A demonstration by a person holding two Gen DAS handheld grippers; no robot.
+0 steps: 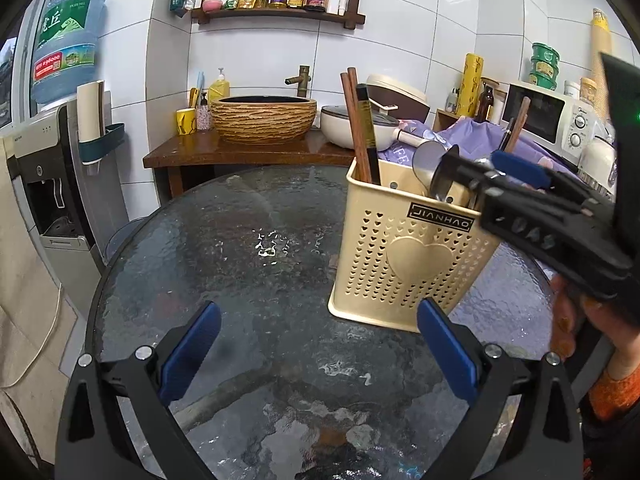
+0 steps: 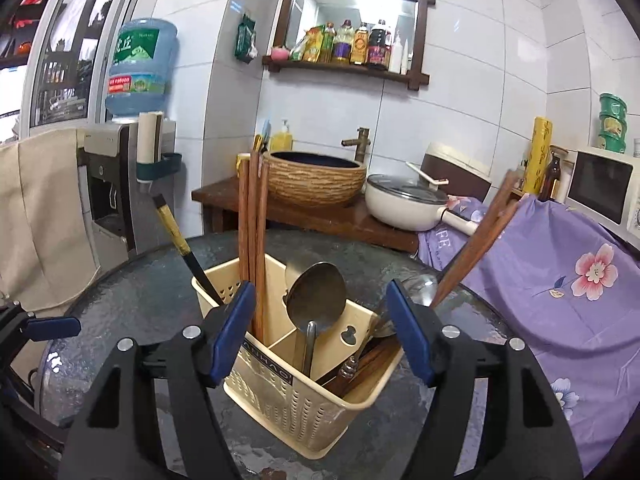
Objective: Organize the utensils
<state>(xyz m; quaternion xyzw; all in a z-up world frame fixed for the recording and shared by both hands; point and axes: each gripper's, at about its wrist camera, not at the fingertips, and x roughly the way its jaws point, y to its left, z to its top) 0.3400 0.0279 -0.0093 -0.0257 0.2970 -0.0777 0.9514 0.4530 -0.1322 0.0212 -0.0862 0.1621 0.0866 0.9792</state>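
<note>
A cream perforated utensil holder [image 1: 404, 256] stands on the round glass table [image 1: 240, 264]; it also shows in the right wrist view [image 2: 296, 396]. It holds wooden chopsticks [image 2: 252, 232], a black-and-gold chopstick [image 2: 176, 236], a large metal spoon [image 2: 316, 304] and several smaller spoons and chopsticks [image 2: 360, 360]. My right gripper [image 2: 320, 328] is open and empty, just above the holder's top; it shows in the left wrist view [image 1: 484, 168]. My left gripper [image 1: 318, 348] is open and empty, low over the table, its right finger near the holder's front corner.
Behind the table a wooden counter [image 1: 188, 152] carries a woven basin [image 1: 264, 118] and a white pan [image 2: 404, 200]. A water dispenser [image 1: 52, 168] stands at left. A purple flowered cloth [image 2: 568, 280] and a microwave [image 1: 548, 116] are at right.
</note>
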